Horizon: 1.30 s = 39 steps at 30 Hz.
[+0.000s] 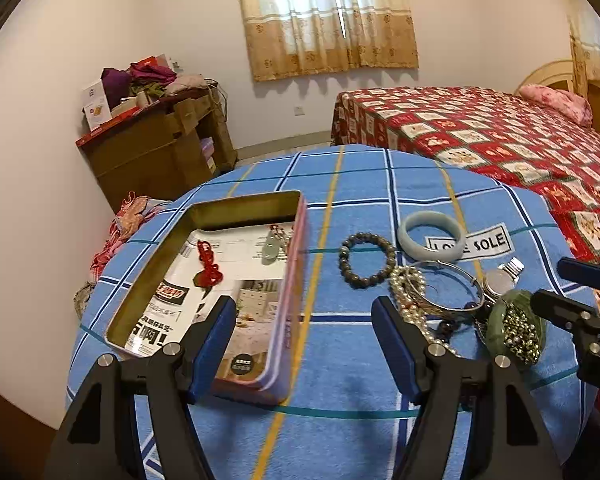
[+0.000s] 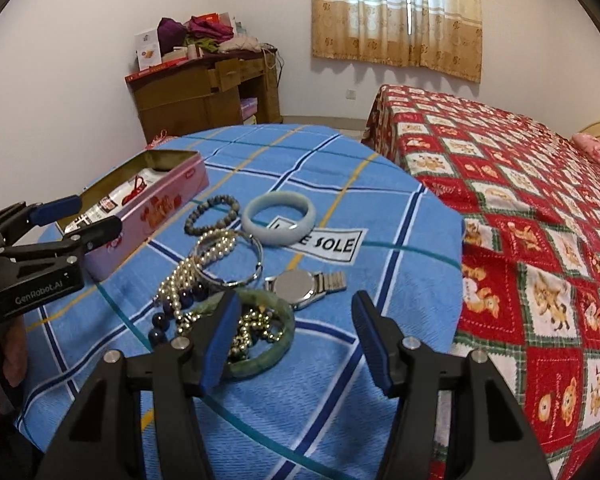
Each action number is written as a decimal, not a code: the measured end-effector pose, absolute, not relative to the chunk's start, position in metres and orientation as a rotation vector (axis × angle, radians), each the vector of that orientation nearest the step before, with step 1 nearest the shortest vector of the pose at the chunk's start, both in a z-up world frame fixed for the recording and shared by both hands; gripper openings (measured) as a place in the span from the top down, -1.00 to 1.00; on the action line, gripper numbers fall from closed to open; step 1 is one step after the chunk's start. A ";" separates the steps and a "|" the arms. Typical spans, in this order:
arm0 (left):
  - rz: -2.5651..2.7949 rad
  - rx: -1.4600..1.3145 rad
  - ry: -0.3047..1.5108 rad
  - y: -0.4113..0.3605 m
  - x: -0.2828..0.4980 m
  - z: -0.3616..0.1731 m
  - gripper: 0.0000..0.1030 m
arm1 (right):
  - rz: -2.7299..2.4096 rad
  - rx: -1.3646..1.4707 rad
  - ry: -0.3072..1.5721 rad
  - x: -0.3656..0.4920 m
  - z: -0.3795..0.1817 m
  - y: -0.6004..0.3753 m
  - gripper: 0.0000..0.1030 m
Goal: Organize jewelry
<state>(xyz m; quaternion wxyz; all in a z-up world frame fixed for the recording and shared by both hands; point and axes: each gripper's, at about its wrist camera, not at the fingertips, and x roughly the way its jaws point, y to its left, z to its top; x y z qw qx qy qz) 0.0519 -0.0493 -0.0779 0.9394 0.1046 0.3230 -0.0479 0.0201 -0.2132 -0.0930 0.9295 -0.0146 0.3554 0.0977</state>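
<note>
Jewelry lies heaped on the blue checked cloth [image 2: 340,360] beside a pink tin [image 1: 296,280]. Left gripper [image 1: 304,344] stands spread wide and empty, one pad over the tin's near corner. Right gripper [image 2: 296,340] is parted too, gripping nothing, its left pad in front of the green bangle [image 2: 276,356]. Counted: two bangles, green and pale blue [image 2: 278,220]; one bead bracelet [image 2: 212,214]; one watch [image 2: 300,286]; one silver hoop [image 2: 256,258]; one pearl strand [image 2: 184,276]. Both tools tilt downward.

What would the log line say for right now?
stage: sorting jewelry | left gripper: open, by tin | right gripper: open, nothing held, over green bangle | watch: on table
</note>
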 end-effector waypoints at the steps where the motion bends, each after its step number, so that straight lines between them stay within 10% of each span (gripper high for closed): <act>1: -0.101 0.216 0.661 -0.051 0.052 -0.079 -0.37 | 0.202 -0.033 0.732 0.019 -0.095 -0.212 0.05; 20: -0.113 0.186 0.700 -0.044 0.050 -0.085 -0.37 | 0.332 -0.092 0.722 0.006 -0.097 -0.176 0.17; 23: -0.125 0.190 0.700 -0.046 0.049 -0.086 -0.37 | 0.355 -0.095 0.734 0.006 -0.102 -0.176 0.58; 39: -0.201 0.203 0.691 -0.064 0.050 -0.077 -0.37 | 0.299 -0.017 0.548 0.003 -0.047 -0.194 0.88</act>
